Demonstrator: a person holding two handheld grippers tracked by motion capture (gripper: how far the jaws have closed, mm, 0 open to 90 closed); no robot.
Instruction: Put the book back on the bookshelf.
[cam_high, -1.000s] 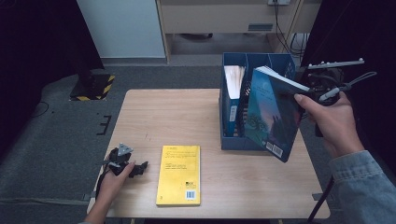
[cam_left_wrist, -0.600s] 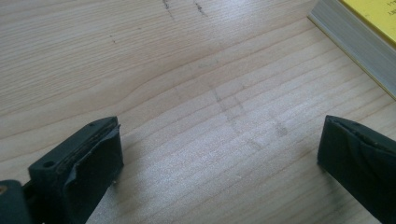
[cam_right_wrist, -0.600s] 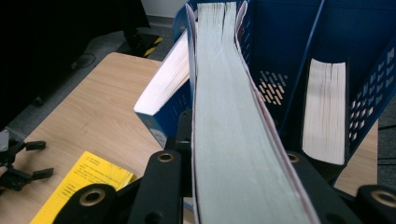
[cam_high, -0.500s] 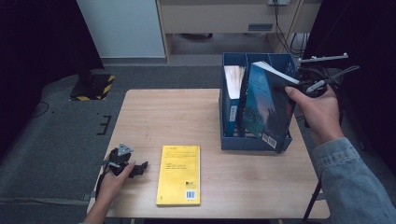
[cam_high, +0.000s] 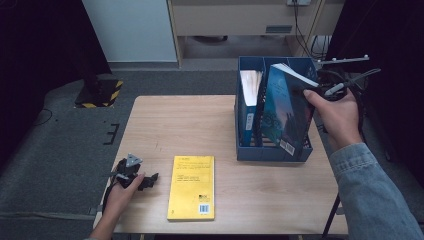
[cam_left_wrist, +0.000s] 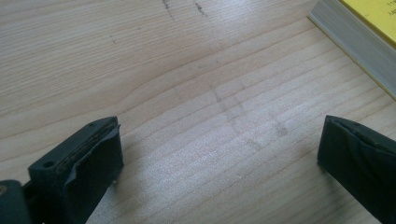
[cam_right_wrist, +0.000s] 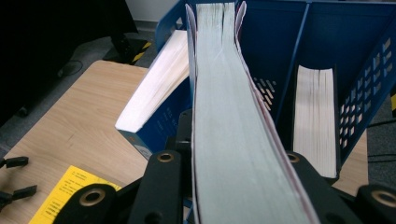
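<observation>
My right tool (cam_high: 327, 92) clamps the dark book (cam_high: 284, 112), half lowered into the blue file rack (cam_high: 270, 150). Yellow book (cam_high: 192, 186) waits on the tabletop (cam_high: 175, 125); left tool (cam_high: 134, 176) open, idle.

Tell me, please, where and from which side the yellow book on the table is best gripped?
Probably by its long page edge on the left. The yellow book lies flat and closed on the table, and that edge faces the open left hand-held gripper, resting beside it. Come in level from the left, jaws above and below the cover.
</observation>
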